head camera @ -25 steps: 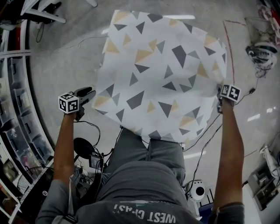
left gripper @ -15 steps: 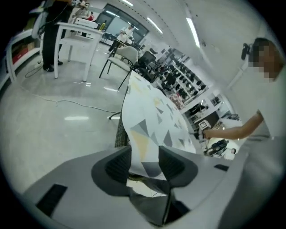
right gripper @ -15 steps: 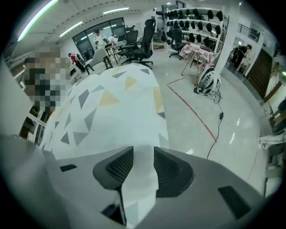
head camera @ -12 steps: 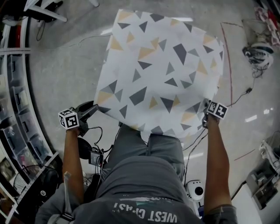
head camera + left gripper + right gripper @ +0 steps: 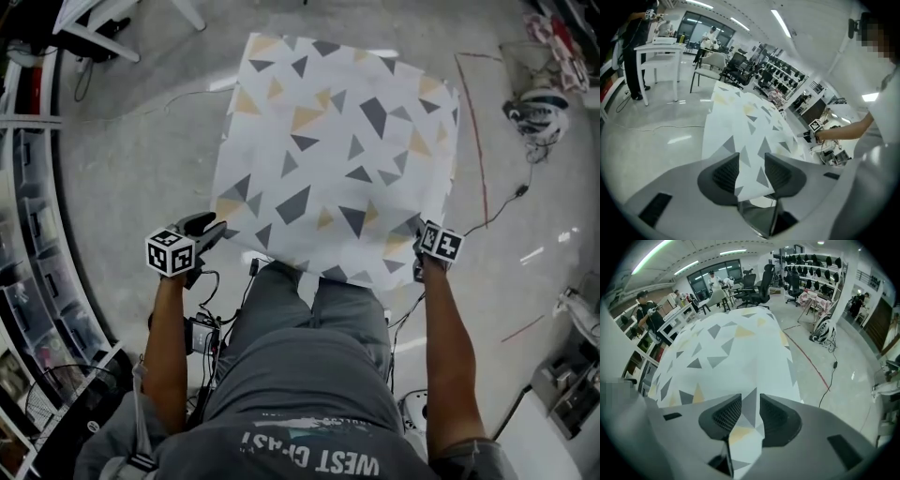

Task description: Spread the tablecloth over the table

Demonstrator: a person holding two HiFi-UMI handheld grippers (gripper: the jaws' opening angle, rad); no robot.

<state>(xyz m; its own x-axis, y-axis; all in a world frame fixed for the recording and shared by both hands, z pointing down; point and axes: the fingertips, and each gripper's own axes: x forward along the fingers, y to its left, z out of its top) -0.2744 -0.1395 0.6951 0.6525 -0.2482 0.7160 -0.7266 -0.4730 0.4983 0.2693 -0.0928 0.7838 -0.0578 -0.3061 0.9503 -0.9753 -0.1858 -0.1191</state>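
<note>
The tablecloth point(image 5: 337, 159), a thin, nearly square white sheet printed with grey and yellow triangles, lies spread flat mid-frame in the head view. It runs from the lower centre to the top edge and is turned slightly clockwise. The left gripper point(image 5: 752, 161) and right gripper point(image 5: 750, 408) each clamp a near corner, their jaws closing on it. Glossy grey floor point(image 5: 141, 150) surrounds it, with shelving point(image 5: 37, 234) on the left and a red line point(image 5: 473, 131) on the right.

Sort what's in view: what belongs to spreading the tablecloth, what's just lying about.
Job: tablecloth; left gripper and right gripper, fingers closing with its near edge between them.
Lying about: floor cable, shelving, office chairs, white table.
</note>
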